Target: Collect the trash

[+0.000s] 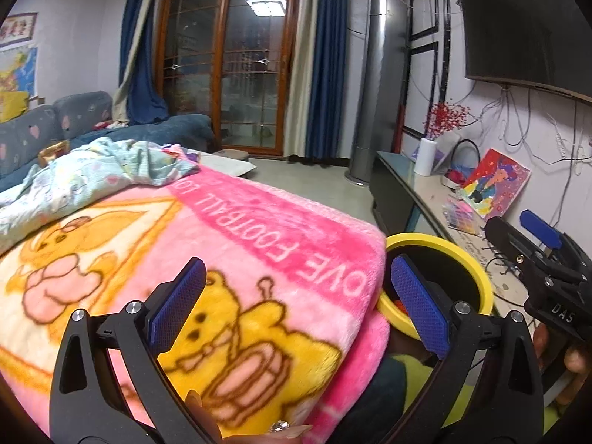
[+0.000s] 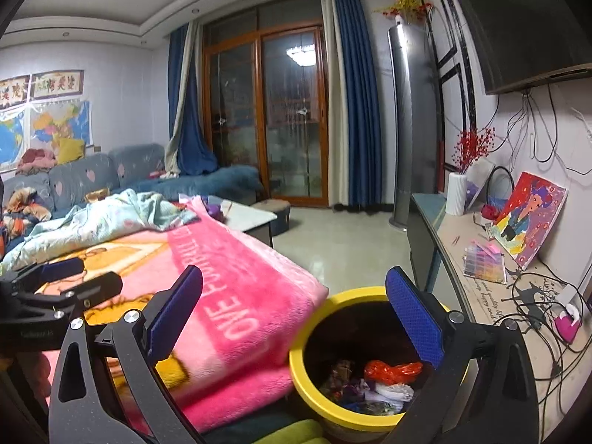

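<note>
A yellow-rimmed bin (image 2: 307,336) stands beside the pink blanket-covered table (image 2: 251,296). Inside it lie several pieces of trash, among them an orange-red wrapper (image 2: 392,370) and white and purple scraps (image 2: 373,394). My right gripper (image 2: 296,318) is open and empty, above the bin's near-left rim. My left gripper (image 1: 296,303) is open and empty over the blanket's right end (image 1: 236,244), with the bin (image 1: 477,273) just beyond its right finger. The right gripper also shows at the right of the left wrist view (image 1: 547,259). The left gripper shows at the left of the right wrist view (image 2: 70,281).
A crumpled light-blue cloth (image 1: 92,170) lies at the blanket's far end. A blue sofa (image 2: 111,174) stands behind. On the right a long sideboard (image 2: 477,270) carries a painting (image 2: 529,218), a white vase, cables and a bead box. A tall silver air conditioner (image 2: 410,129) stands by the curtains.
</note>
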